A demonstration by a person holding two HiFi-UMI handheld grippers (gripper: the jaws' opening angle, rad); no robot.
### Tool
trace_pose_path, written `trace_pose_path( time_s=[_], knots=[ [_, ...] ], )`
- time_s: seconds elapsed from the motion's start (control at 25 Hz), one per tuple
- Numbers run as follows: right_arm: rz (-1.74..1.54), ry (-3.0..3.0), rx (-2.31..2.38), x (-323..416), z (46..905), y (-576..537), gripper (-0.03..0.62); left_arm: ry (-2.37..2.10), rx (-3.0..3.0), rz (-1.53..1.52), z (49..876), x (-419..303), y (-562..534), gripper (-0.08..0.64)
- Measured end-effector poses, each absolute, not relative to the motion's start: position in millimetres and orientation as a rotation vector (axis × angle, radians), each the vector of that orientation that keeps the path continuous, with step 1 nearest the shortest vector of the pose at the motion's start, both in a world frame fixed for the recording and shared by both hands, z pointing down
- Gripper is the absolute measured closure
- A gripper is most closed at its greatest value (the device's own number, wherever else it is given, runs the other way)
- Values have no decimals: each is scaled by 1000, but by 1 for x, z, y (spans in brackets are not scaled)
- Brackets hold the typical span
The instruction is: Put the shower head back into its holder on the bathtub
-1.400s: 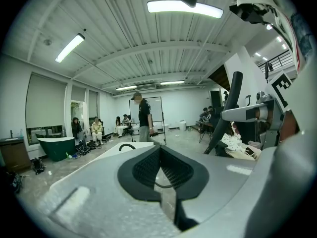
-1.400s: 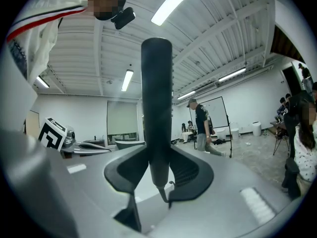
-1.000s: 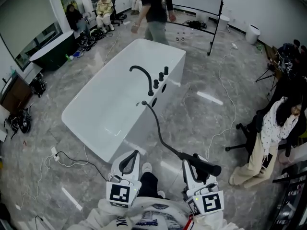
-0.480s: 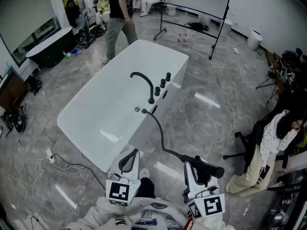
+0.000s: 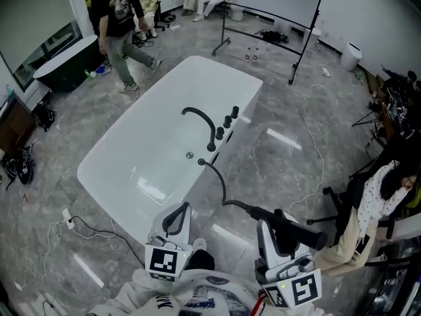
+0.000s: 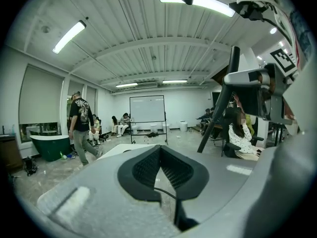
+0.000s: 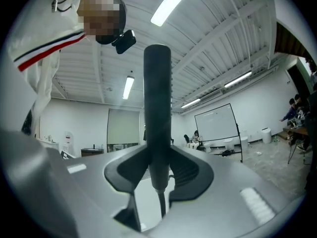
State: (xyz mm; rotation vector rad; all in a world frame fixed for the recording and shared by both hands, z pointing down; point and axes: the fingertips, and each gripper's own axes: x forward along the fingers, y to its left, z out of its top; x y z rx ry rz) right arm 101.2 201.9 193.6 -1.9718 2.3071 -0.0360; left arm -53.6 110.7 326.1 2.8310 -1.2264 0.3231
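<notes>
Clamped tight on the matte black cylindrical shower head (image 7: 157, 98), close to its hose end: jaws of the right gripper (image 7: 157, 170), with most of the handle sticking out past the pads. Pressed together on nothing: jaws of the left gripper (image 6: 161, 171), held low beside the right one. From the handle's end, a thin black flexible hose (image 5: 223, 188) curving back to the rim of the white freestanding bathtub (image 5: 247, 110), close to the black curved faucet spout (image 5: 200, 120) and the row of black knobs (image 5: 227, 119). Shower head well apart from the tub, not yet in its holder; holder too small to pick out for certain. Risks, as a judgement: slack hose catching on spout or knobs during approach; long handle pivoting in the clamp under hose pull; missing the socket if brought in tilted. Person in black shirt (image 5: 117, 18) walking near the tub's far end, possibly in the way.
</notes>
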Motion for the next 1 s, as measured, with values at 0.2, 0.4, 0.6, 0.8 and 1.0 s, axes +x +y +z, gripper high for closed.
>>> trace_pose_path(
  time_s=[0.2,0.4,0.6,0.8,1.0],
  knots=[
    [69,2308,-1918,90,158,184,454,-1243,2829,311,324,-63,88,568],
    [76,2328,-1881,74,149,164,454,-1251,2828,287,318,-69,70,568],
    [121,2324,-1849,62,128,140,454,-1235,2835,276,317,-74,49,568],
    [193,2321,-1806,44,103,116,454,-1228,2853,247,310,-80,22,568],
    [235,2327,-1771,32,88,96,454,-1237,2865,212,299,-80,-1,568]
  ],
)
